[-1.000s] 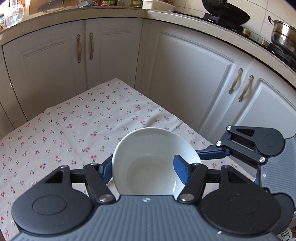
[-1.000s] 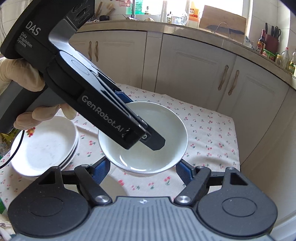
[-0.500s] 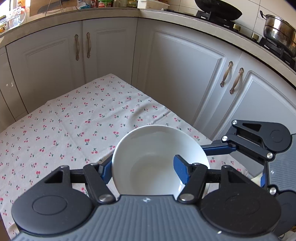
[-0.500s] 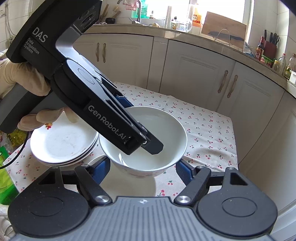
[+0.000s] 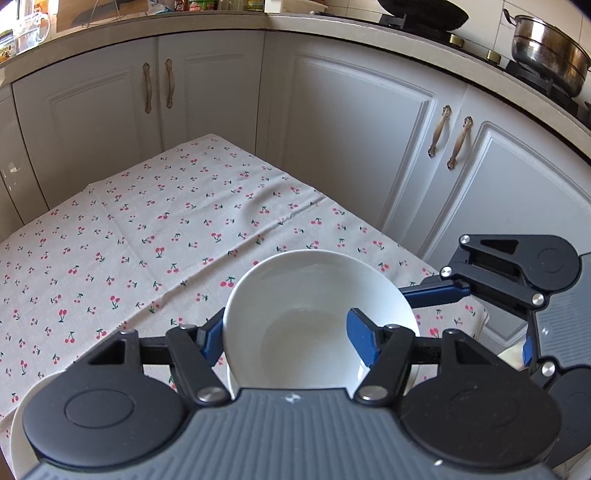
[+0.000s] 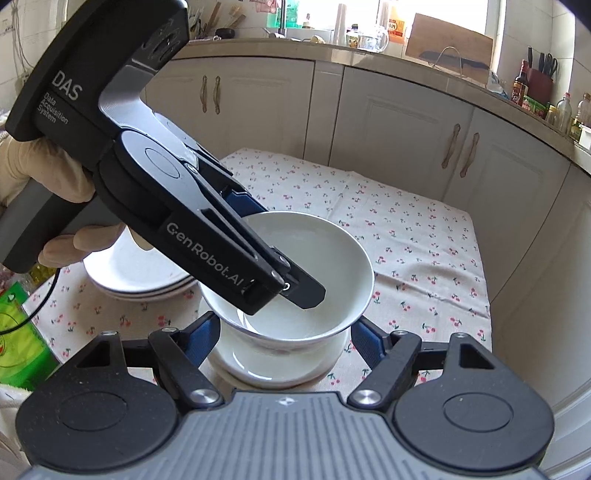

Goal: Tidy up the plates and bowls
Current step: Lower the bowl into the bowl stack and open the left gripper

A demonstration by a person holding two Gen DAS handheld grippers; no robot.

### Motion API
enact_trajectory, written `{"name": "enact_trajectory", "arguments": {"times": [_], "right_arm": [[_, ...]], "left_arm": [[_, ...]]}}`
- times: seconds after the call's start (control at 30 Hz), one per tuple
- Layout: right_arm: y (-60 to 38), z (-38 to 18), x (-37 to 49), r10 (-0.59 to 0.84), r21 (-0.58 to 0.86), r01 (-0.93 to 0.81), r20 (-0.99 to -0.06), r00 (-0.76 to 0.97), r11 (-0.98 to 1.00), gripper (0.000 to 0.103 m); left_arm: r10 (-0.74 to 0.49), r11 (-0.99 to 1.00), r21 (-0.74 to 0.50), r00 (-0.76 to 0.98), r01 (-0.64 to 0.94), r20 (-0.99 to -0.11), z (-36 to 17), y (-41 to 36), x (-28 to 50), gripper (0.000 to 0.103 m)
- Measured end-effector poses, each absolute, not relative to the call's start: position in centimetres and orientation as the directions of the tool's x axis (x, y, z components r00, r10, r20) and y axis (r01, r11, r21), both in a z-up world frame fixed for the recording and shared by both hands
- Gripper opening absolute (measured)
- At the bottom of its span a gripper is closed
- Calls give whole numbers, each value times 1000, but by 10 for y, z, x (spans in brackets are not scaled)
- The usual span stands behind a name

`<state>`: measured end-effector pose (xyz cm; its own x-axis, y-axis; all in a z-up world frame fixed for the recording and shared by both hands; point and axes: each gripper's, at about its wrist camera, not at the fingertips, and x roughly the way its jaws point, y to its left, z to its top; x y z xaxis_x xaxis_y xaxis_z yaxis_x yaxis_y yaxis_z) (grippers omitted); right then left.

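White bowl in transit, stacking unfinished.
Left claw pinches its rim above second bowl; plates stacked beside; right claw spread, empty.

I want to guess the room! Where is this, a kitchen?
Yes, most likely a home kitchen: a steel pot sits on the stove, cabinets run under a worktop, and white plates are stacked on a cherry-print tablecloth.

Kitchen corner. White panelled cabinet doors with curved brass handles ran beneath a pale countertop. A cherry-print tablecloth covered the bench. A steel pot and dark wok stood on the hob; daylight entered through a window behind a wooden cutting board.
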<state>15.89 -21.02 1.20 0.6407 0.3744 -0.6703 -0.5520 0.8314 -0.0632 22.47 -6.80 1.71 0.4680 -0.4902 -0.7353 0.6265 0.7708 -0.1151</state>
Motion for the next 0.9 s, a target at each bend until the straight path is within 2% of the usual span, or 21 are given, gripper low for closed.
{"name": "enact_trajectory", "arguments": {"times": [0.9], "right_arm": [[-215,-3,162,391,1,-543,-695,603,839,82]], "left_arm": [[-492,751,-80,473,656,-731,0,-70,220,67]]}}
